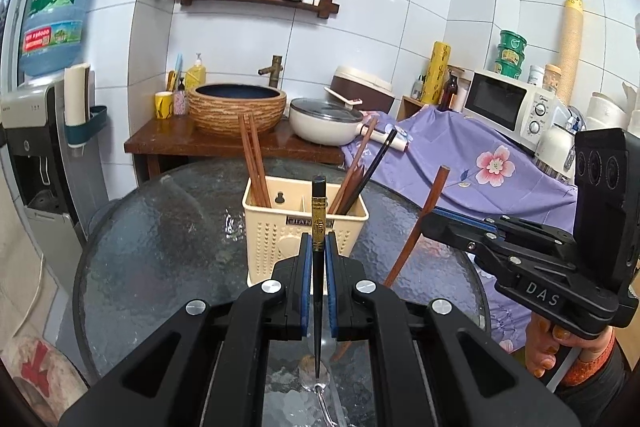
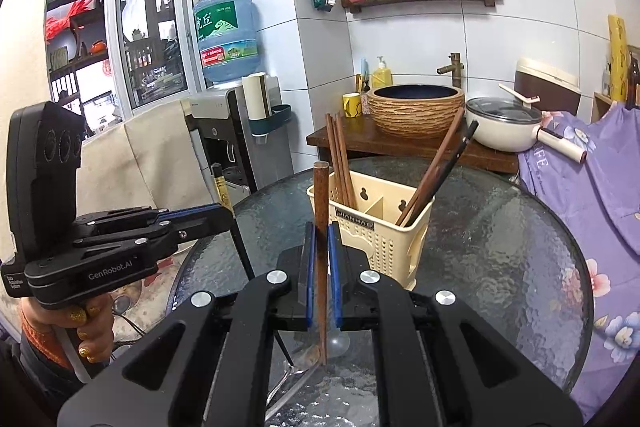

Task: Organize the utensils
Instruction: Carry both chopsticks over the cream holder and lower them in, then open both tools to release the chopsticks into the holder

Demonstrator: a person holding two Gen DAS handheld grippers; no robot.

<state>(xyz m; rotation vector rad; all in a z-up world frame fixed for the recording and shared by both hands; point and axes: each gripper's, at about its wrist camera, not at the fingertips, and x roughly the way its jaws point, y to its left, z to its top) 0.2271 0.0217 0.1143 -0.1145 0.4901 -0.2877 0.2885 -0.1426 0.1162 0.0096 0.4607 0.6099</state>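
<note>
A cream utensil holder stands on the round glass table, with brown chopsticks in its left compartment and brown and black ones in its right. My left gripper is shut on a black chopstick with a gold band, held upright just before the holder. My right gripper is shut on a brown chopstick, upright, left of the holder. Each gripper shows in the other's view: right, left. A metal spoon lies on the glass below.
Behind the table a wooden counter carries a basin, a yellow mug and a white pan. A purple floral cloth with a microwave lies at the right. A water dispenser stands at the left.
</note>
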